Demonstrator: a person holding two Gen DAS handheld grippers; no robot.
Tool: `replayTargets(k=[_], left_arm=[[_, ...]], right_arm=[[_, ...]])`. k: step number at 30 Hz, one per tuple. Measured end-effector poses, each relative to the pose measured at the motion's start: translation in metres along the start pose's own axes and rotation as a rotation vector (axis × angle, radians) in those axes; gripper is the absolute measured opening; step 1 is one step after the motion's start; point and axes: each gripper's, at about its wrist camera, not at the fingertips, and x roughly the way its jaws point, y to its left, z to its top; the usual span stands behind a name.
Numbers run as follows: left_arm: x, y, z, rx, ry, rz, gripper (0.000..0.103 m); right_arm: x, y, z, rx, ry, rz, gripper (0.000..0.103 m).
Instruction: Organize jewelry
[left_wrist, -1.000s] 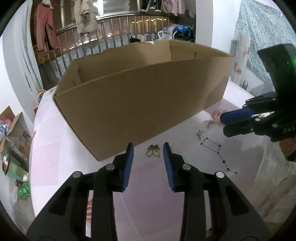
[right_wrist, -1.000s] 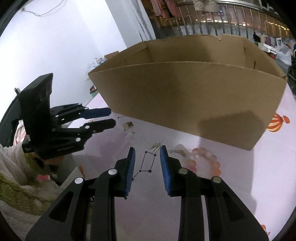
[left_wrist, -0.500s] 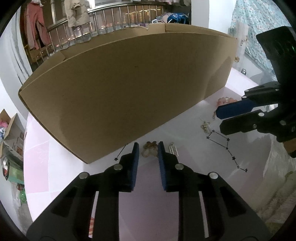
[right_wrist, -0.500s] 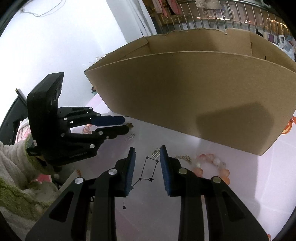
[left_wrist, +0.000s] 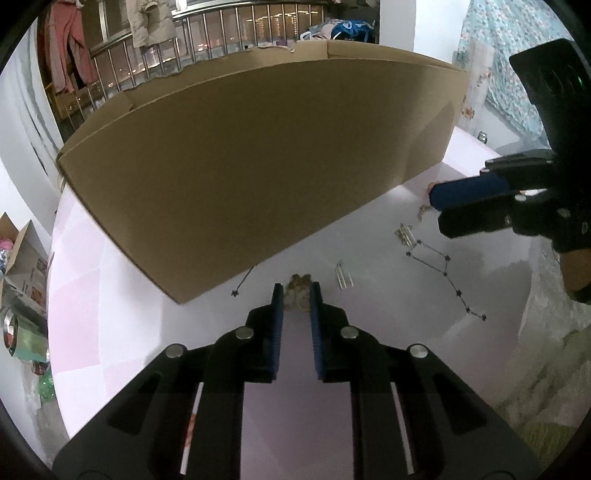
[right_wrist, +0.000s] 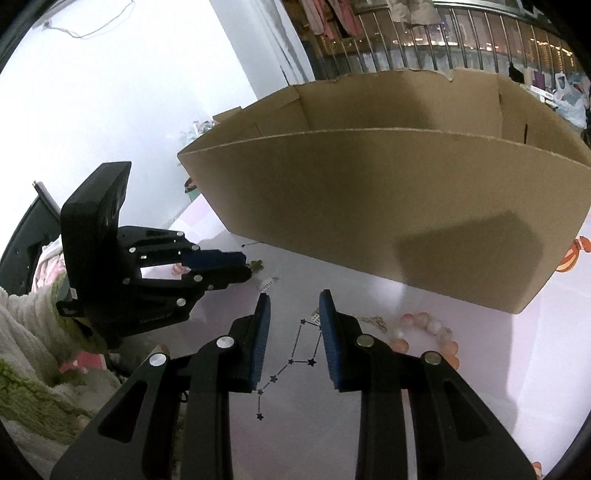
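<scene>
A small gold ornament (left_wrist: 300, 291) lies on the pale table in front of the cardboard box (left_wrist: 258, 166). My left gripper (left_wrist: 297, 291) has closed around it, fingers on either side at table level; it also shows in the right wrist view (right_wrist: 248, 266). My right gripper (right_wrist: 293, 306) is open and empty above a black star-chain necklace (right_wrist: 295, 360). A silver clip (left_wrist: 342, 276), a small silver piece (left_wrist: 405, 233) and a pink bead bracelet (right_wrist: 428, 332) lie nearby.
The open cardboard box (right_wrist: 388, 206) fills the back of the table. A fluffy cloth (left_wrist: 546, 369) lies at the table's right edge. Boxes and clutter (left_wrist: 22, 258) stand on the floor to the left. A railing (left_wrist: 221, 26) runs behind.
My left gripper has moved forward and down to the gold ornament and narrowed its jaws around it. My right gripper has dropped closer over the star chain, still open.
</scene>
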Motion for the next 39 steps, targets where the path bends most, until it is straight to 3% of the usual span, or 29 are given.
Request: replayTargets(k=[14, 18, 27, 32, 37, 39], left_arm=[[-0.015, -0.001, -0.018, 0.002, 0.008, 0.018, 0.009], [-0.018, -0.005, -0.014, 0.017, -0.024, 0.019, 0.01], [-0.005, -0.007, -0.003, 0.07, -0.037, 0.039, 0.02], [-0.001, -0.004, -0.003, 0.074, -0.026, 0.037, 0.02], [-0.002, -0.002, -0.003, 0.08, -0.011, 0.015, 0.006], [-0.004, -0.002, -0.005, 0.088, -0.01, 0.022, 0.005]], right_arm=[[0.009, 0.019, 0.011, -0.08, 0.004, 0.024, 0.027], [0.009, 0.023, 0.014, -0.103, 0.001, 0.023, 0.027], [0.001, 0.015, 0.005, -0.062, -0.001, 0.007, 0.027], [0.004, 0.015, 0.009, -0.046, -0.002, 0.005, 0.027], [0.009, 0.02, 0.013, -0.053, -0.005, 0.012, 0.027], [0.011, 0.022, 0.014, -0.058, -0.005, 0.016, 0.027]])
